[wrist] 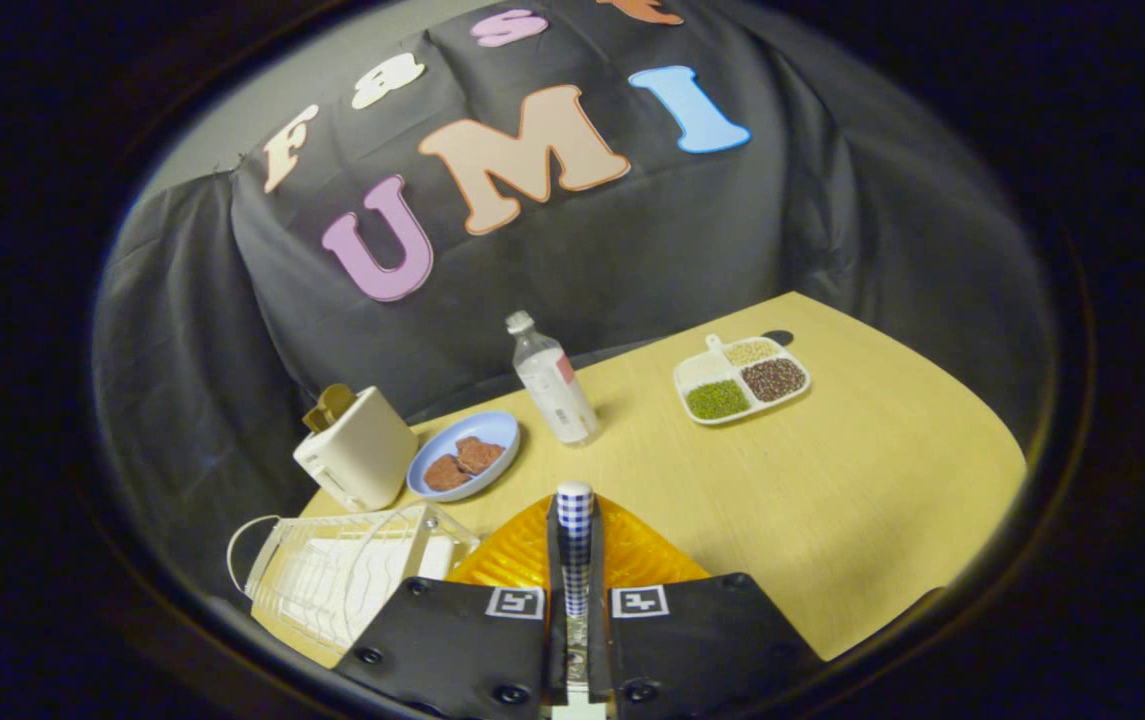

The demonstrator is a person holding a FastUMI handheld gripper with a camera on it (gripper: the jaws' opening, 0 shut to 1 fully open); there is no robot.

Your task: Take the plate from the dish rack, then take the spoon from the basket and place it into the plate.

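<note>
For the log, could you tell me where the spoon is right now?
In the gripper view, the spoon stands clamped between the tool's fingers, above the orange plate, right of the dish rack.

Checked-handled spoon (574, 530) upright over orange plate (522, 555) — fingers (557, 570) clamped.

Claw (575, 580) clamps checked spoon (574, 515) — over orange plate (632, 555)

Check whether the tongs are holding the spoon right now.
Yes, the tongs are closed on the spoon's checkered handle, which stands up between them over the orange basket.
</note>
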